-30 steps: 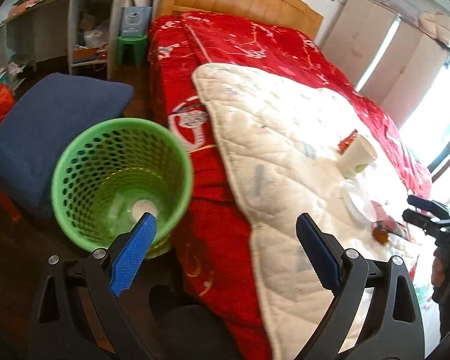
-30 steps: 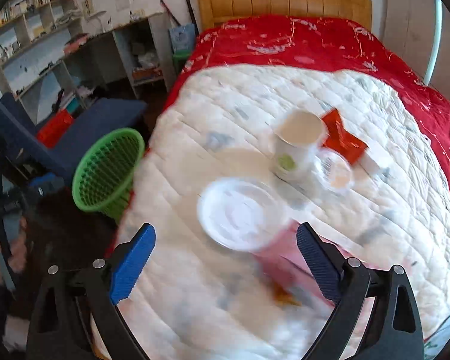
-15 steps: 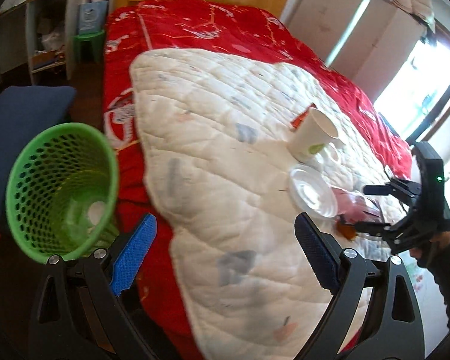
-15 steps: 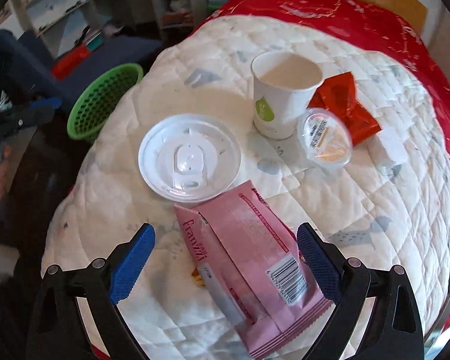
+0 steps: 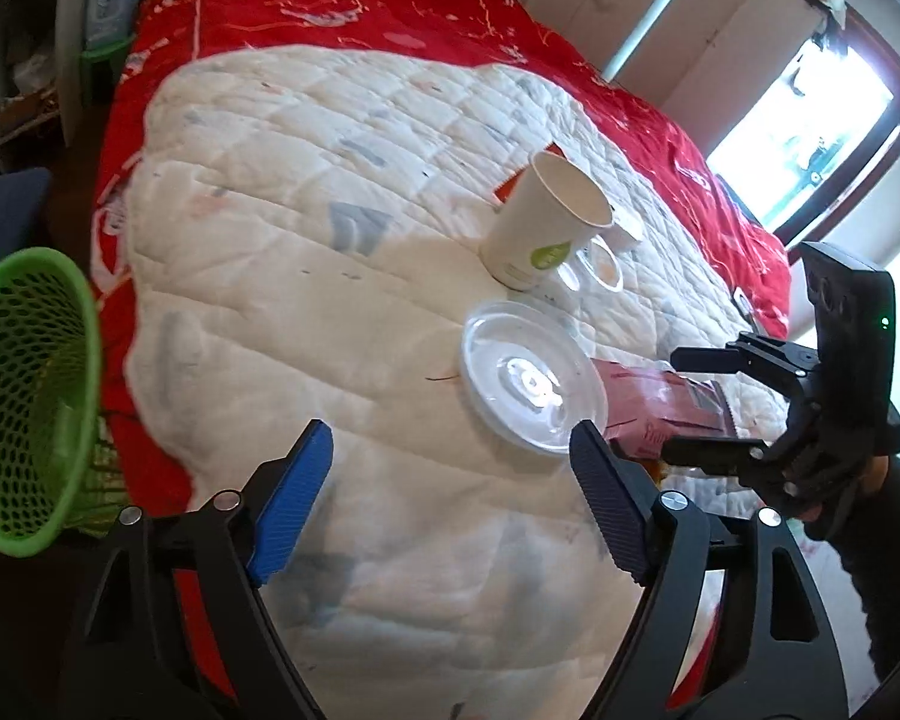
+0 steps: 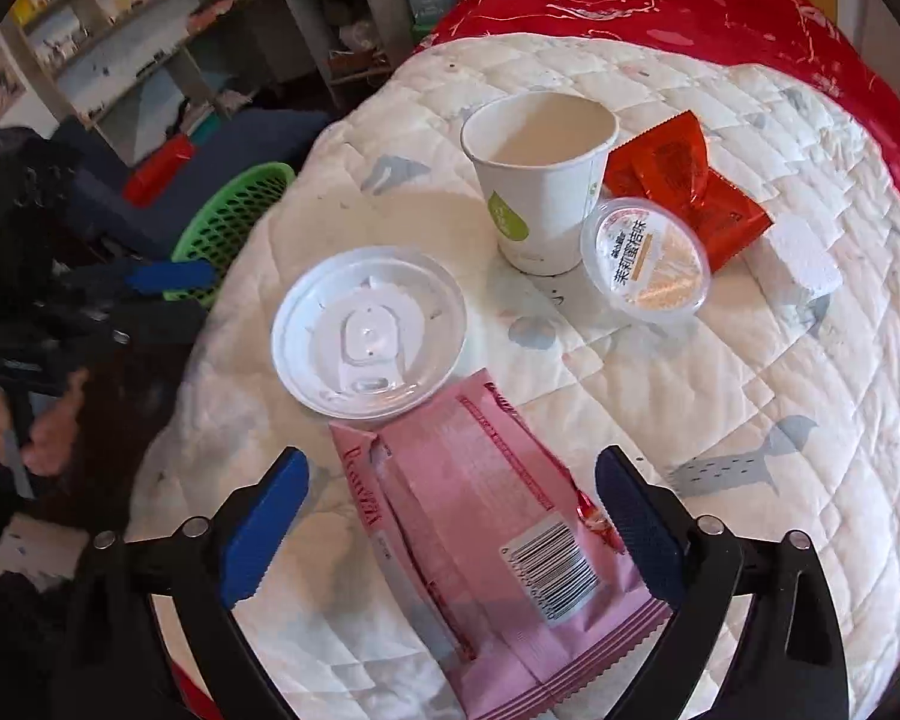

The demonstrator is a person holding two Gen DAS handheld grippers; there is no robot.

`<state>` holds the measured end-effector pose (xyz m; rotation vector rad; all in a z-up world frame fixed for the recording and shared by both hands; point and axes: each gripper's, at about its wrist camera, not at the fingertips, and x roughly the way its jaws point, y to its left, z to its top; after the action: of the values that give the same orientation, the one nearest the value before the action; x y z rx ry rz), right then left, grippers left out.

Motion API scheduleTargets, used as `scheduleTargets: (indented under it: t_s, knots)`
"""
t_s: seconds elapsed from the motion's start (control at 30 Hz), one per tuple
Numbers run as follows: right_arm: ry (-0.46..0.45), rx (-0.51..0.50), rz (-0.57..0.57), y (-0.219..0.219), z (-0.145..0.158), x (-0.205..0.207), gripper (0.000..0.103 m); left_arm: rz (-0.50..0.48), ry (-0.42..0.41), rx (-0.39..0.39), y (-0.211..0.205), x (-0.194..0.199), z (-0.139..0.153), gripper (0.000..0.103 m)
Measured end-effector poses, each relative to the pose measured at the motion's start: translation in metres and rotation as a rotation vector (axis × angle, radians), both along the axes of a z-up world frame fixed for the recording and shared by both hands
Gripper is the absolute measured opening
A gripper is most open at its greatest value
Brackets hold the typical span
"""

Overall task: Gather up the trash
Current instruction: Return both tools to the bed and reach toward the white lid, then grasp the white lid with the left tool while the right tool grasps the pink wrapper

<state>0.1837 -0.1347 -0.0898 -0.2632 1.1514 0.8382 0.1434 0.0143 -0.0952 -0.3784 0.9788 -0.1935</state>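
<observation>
Wrapper (image 6: pixel 486 516) between open right tongs (image 6: pixel 450 516)

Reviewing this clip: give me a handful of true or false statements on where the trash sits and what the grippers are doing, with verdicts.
1. The paper cup stands upright on the quilt. True.
2. The pink wrapper lies between the open fingers of the right gripper. True.
3. The clear plastic lid sits inside the green basket. False: it lies on the quilt beside the pink wrapper.
4. The left gripper holds the paper cup. False: nothing is between its closing jaws.
5. The red wrapper lies behind the paper cup. True.
</observation>
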Motion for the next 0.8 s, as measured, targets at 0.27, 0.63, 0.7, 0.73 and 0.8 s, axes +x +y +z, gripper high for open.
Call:
scheduleTargets:
  t_s: [0.27, 0.63, 0.7, 0.73, 0.8]
  knots:
    - [0.008, -0.013, -0.006, -0.009, -0.008, 0.001, 0.094, -0.027, 0.055, -0.031, -0.017, 0.023, -0.016, 0.068]
    - [0.032, -0.002, -0.002, -0.013, -0.021, 0.004, 0.092, -0.017, 0.094, -0.055, -0.022, 0.036, -0.03, 0.057]
    - [0.025, 0.002, -0.012, -0.014, -0.02, -0.001, 0.076, -0.012, 0.092, -0.049, -0.023, 0.038, -0.031, 0.052]
    - [0.025, 0.003, -0.022, -0.015, -0.019, -0.002, 0.073, -0.008, 0.093, -0.046, -0.023, 0.039, -0.031, 0.047]
    - [0.014, -0.008, -0.041, -0.016, -0.016, -0.007, 0.065, -0.001, 0.096, -0.03, -0.024, 0.04, -0.031, 0.04]
